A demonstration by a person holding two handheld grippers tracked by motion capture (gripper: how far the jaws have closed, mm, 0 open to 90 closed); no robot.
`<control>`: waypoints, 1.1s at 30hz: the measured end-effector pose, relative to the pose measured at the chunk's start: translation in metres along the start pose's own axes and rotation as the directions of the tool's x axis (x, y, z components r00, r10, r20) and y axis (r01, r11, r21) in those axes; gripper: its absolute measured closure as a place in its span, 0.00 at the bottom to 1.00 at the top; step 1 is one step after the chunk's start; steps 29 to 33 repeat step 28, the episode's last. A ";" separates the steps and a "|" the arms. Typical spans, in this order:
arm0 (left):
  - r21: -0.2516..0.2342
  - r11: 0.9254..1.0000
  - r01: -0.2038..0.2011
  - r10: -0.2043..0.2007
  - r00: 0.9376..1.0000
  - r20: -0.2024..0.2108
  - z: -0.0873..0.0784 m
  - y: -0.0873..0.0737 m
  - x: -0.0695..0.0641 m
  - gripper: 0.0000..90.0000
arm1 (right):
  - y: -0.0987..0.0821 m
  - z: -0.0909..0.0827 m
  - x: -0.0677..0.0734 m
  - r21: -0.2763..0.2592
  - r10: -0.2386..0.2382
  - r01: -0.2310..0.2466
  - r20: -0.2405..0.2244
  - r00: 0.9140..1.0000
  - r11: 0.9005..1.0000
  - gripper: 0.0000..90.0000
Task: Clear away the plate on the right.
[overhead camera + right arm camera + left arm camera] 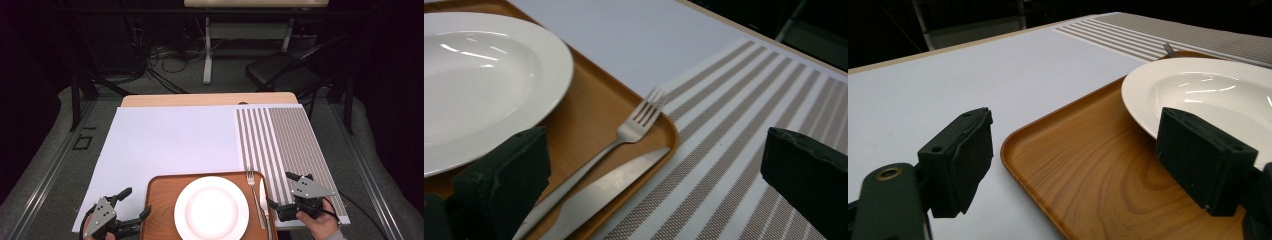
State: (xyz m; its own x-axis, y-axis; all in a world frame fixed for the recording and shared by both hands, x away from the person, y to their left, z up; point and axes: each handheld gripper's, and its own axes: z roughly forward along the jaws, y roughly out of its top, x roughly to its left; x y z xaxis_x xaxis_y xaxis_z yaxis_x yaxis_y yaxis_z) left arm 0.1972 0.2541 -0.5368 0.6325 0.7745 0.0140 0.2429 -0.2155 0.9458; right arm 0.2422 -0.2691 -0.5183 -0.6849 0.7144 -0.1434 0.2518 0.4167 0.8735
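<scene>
A brown wooden tray lies at the table's near edge with a white plate in its middle. A fork and a knife lie along the tray's right side. The knife's blade rests against the rim beside the fork. My left gripper stands open at the tray's left edge. Its jaws straddle the tray's rim, with the plate past the right jaw. My right gripper is open beside the tray's right edge, over the striped placemat, with nothing held.
A white sheet covers most of the table, with the striped placemat on its right. The table's wooden far edge shows beyond. A black folding chair and another table's legs stand behind, on a floor with cables.
</scene>
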 end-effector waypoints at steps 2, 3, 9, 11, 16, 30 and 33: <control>0.000 1.000 0.000 0.000 1.000 0.000 0.000 0.000 0.000 0.17 | -0.002 -0.001 -0.004 0.003 0.027 -0.027 0.040 0.999 1.000 0.00; 0.000 1.000 0.000 0.000 1.000 0.000 0.000 0.000 0.000 0.17 | -0.003 -0.001 -0.006 0.006 0.041 -0.041 0.061 0.997 0.999 0.00; -0.001 1.000 0.000 0.000 1.000 0.000 0.000 0.000 0.001 0.17 | -0.012 -0.002 -0.021 0.021 0.135 -0.140 0.146 0.980 0.990 0.00; -0.001 1.000 0.000 0.000 1.000 0.000 0.000 0.000 0.001 0.17 | -0.015 -0.002 -0.025 0.022 0.154 -0.160 0.162 0.975 0.987 0.00; -0.001 1.000 0.000 0.000 1.000 0.000 0.000 0.000 0.001 0.17 | -0.021 -0.001 -0.032 0.014 0.204 -0.210 0.186 0.961 0.978 0.00; -0.006 1.000 0.011 -0.011 1.000 -0.013 -0.001 0.000 0.004 0.17 | -0.026 -0.005 -0.046 -0.002 0.337 -0.344 0.204 0.919 0.939 0.00; -0.006 1.000 0.011 -0.011 1.000 -0.013 -0.001 0.000 0.004 0.17 | -0.026 -0.005 -0.046 -0.002 0.337 -0.344 0.204 0.919 0.939 0.00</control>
